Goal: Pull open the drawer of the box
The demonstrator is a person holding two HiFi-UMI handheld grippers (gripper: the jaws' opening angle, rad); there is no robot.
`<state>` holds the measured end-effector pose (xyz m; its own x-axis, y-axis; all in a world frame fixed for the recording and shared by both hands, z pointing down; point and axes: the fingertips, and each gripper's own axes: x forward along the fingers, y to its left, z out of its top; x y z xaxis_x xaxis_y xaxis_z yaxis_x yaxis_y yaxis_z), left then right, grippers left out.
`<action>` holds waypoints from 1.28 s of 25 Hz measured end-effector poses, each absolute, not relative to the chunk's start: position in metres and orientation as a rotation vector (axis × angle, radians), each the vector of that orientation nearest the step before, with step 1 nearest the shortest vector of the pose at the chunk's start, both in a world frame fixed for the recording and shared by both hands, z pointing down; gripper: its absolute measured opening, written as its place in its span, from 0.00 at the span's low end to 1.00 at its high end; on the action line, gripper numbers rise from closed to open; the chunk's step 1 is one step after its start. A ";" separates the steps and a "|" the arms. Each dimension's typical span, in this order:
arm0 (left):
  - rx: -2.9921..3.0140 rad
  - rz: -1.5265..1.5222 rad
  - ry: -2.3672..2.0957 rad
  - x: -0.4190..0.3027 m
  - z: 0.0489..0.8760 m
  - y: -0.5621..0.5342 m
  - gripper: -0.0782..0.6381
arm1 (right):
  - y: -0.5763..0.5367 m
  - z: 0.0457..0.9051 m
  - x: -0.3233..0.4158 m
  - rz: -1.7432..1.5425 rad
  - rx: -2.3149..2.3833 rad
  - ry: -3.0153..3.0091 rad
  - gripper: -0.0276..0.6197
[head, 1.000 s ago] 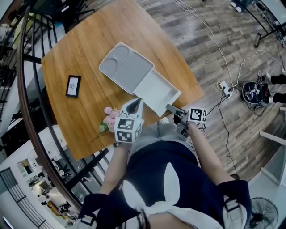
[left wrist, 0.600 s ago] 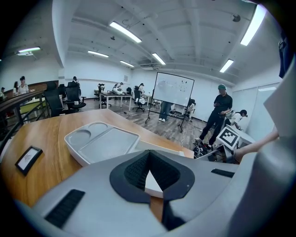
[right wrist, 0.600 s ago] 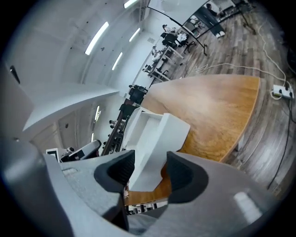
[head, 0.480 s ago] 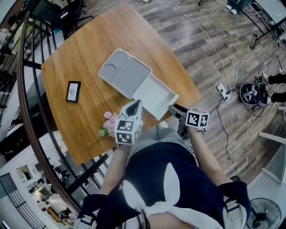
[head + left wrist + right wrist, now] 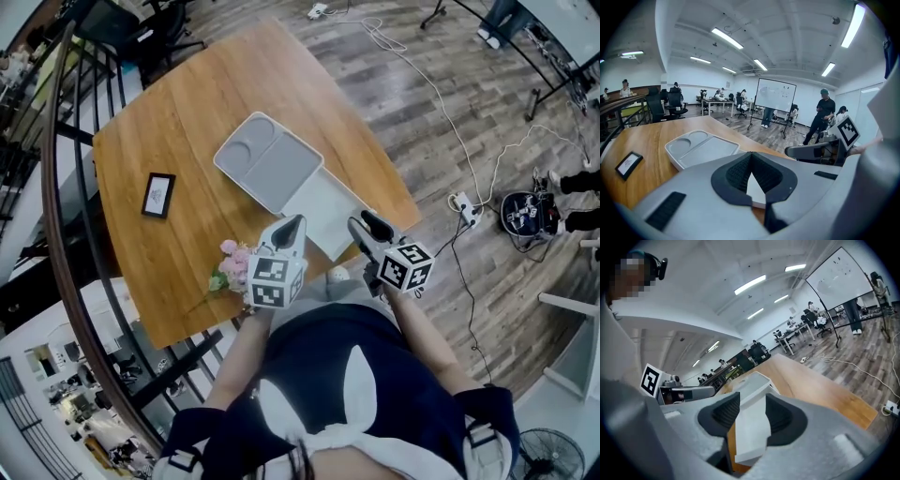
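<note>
box [image 5: 270, 161], pale grey, is lying flat near the middle of the table [image 5: 178, 112], its top showing two round hollows and one long one. drawer [image 5: 323, 206], white, is standing pulled out of the box's near side, reaching toward the table's near edge and the person.

left gripper [image 5: 292, 225] is hanging over the drawer's near left corner, pointing at the box. its jaws are meeting at the tips, and nothing is sitting between the pads [image 5: 736, 172]. only the drawer's white is showing through the small gap behind them.

right gripper [image 5: 364, 221] is hovering over the drawer's near right corner, just beside the left one. its jaws are standing apart at a middling width, having just been closing a little. the drawer is showing through the gap, lower down, and the pads are not pressing on it.

frame [image 5: 158, 194], small and black, is lying flat on the table, well to the left of the box.

flowers [image 5: 231, 258], pink, are lying near the table's near edge, just left of the left gripper.
</note>
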<state>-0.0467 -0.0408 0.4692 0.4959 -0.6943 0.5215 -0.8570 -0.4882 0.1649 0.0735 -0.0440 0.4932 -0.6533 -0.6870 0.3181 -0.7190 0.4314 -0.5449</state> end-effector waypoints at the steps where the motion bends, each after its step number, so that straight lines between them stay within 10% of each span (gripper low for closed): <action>1: 2.347 0.544 -1.282 -0.044 0.468 -0.039 0.13 | -0.045 0.486 0.070 1.002 1.284 -2.638 0.30; 12: 2.401 0.490 -1.259 -0.036 0.449 -0.038 0.13 | -0.047 0.434 0.042 0.720 1.286 -2.765 0.04; 32: 2.422 0.461 -1.217 -0.037 0.450 -0.032 0.13 | -0.040 0.433 0.004 0.617 1.135 -2.767 0.04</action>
<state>-0.0373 -0.0317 0.4502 0.5690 -0.6859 0.4536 -0.8142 -0.5471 0.1941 0.0037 -0.0399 0.4333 -0.7205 -0.6545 0.2290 -0.6898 0.6428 -0.3332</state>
